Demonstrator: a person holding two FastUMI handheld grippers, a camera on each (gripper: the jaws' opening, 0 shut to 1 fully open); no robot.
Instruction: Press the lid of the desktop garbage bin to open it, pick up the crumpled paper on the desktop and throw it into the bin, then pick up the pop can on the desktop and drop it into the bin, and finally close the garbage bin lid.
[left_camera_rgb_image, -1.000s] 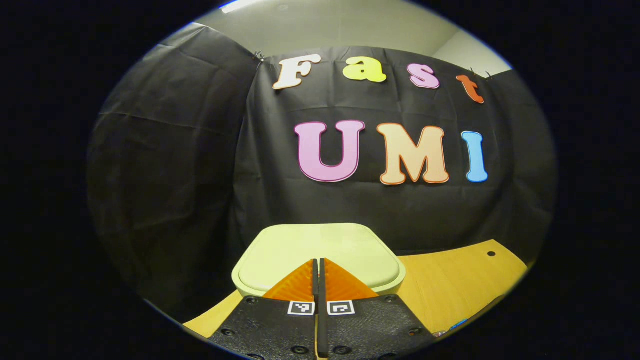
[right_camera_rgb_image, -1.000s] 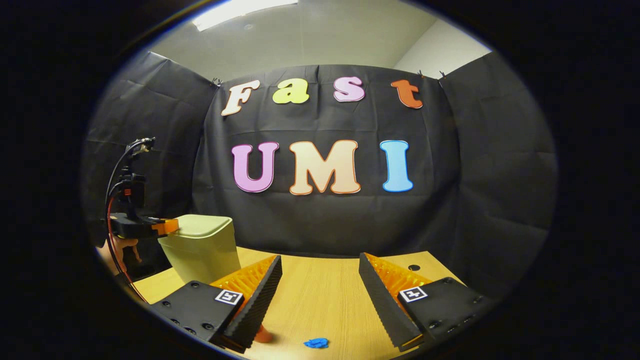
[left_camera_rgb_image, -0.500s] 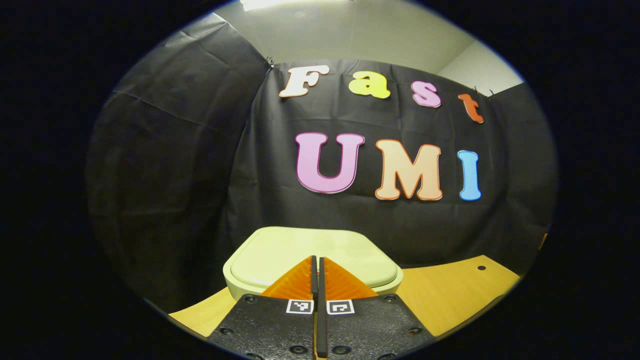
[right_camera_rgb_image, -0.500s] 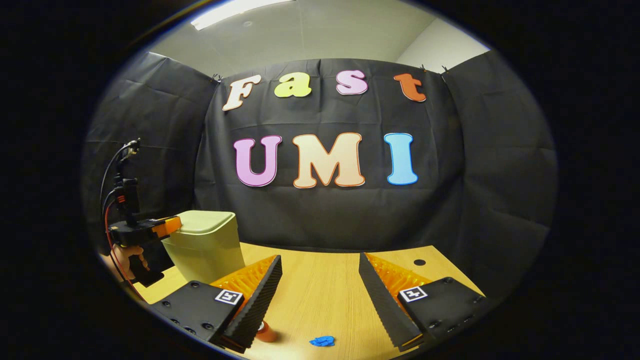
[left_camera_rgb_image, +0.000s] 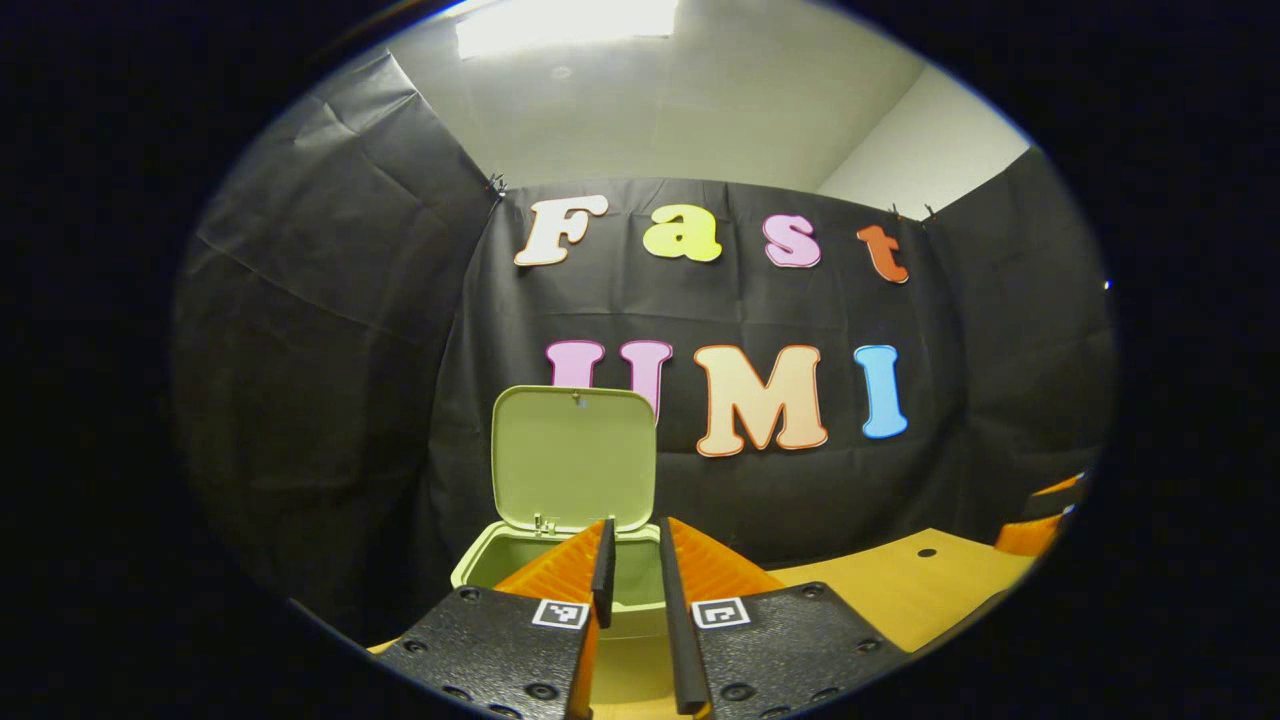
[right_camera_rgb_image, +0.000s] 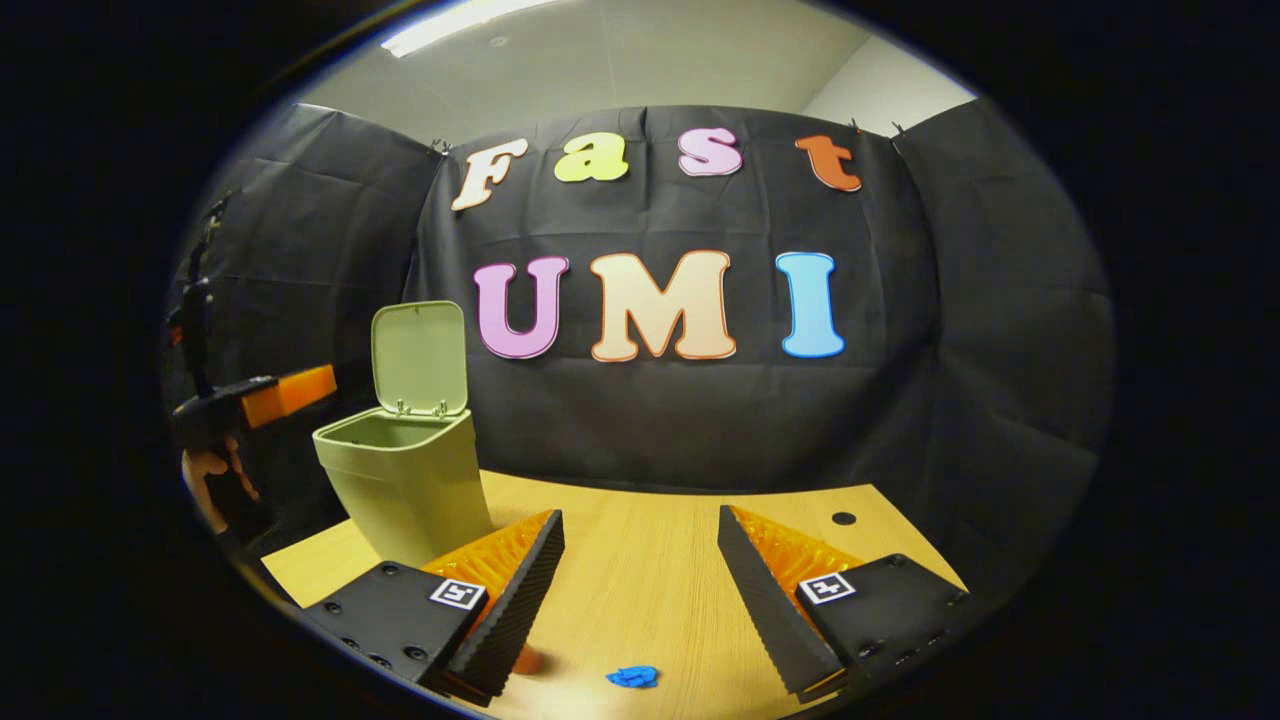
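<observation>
The wooden desktop (right_camera_rgb_image: 640, 590) ran up to the black cloth wall, with a small round hole (right_camera_rgb_image: 844, 518) near its far right corner. On its left part stood the pale green garbage bin (right_camera_rgb_image: 405, 485), its lid (right_camera_rgb_image: 420, 357) swung up and standing nearly upright on hinges at the back rim, the mouth open. In the left gripper view the bin (left_camera_rgb_image: 500, 560) sat straight ahead and close, partly hidden behind the left gripper (left_camera_rgb_image: 632, 570), whose fingers were parted only by a narrow gap and held nothing; the raised lid (left_camera_rgb_image: 573, 458) covered part of the wall behind it. At the right edge of that view a bit of the other gripper (left_camera_rgb_image: 1040, 510) showed beyond the desktop (left_camera_rgb_image: 900, 590). The right gripper view gave the side-on look: the left gripper (right_camera_rgb_image: 275, 393) was in the air just left of the bin's rim and apart from it, held by a hand (right_camera_rgb_image: 205, 480) below. The right gripper (right_camera_rgb_image: 640, 570) was spread wide over bare wood, empty. Near that view's lower edge lay a small blue crumpled paper (right_camera_rgb_image: 632, 677) between the fingers' lines, and just left of it an orange-red thing, possibly the pop can (right_camera_rgb_image: 528, 660), was mostly hidden behind the left finger (right_camera_rgb_image: 515, 600), so I could not tell how it lay.
</observation>
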